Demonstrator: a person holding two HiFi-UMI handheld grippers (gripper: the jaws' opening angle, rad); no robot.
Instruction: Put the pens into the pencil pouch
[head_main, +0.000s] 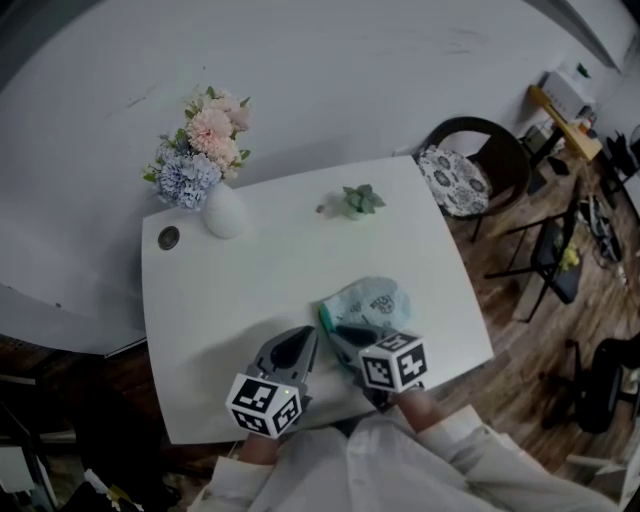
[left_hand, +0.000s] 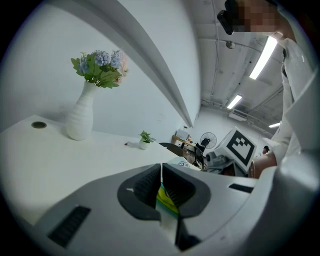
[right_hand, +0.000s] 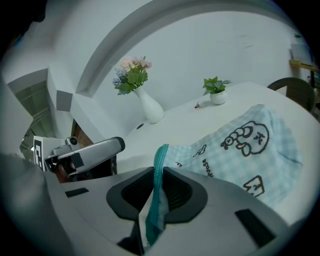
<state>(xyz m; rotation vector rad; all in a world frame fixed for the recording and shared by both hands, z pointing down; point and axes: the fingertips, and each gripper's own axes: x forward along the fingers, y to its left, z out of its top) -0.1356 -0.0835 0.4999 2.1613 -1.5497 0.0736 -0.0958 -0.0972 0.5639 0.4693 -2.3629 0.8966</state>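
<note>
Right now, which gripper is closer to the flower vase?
Left. The left gripper sits right of the vase; the right gripper is farther right still, gripping the pouch.

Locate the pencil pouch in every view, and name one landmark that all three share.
Head view: the pencil pouch lies slightly below and right of the picture's centre.
Left gripper view: only a sliver shows just past the jaws, right of centre.
Right gripper view: it fills the right half, with its teal zipper edge pinched between the jaws.
Shared landmark: the white vase of flowers.
</note>
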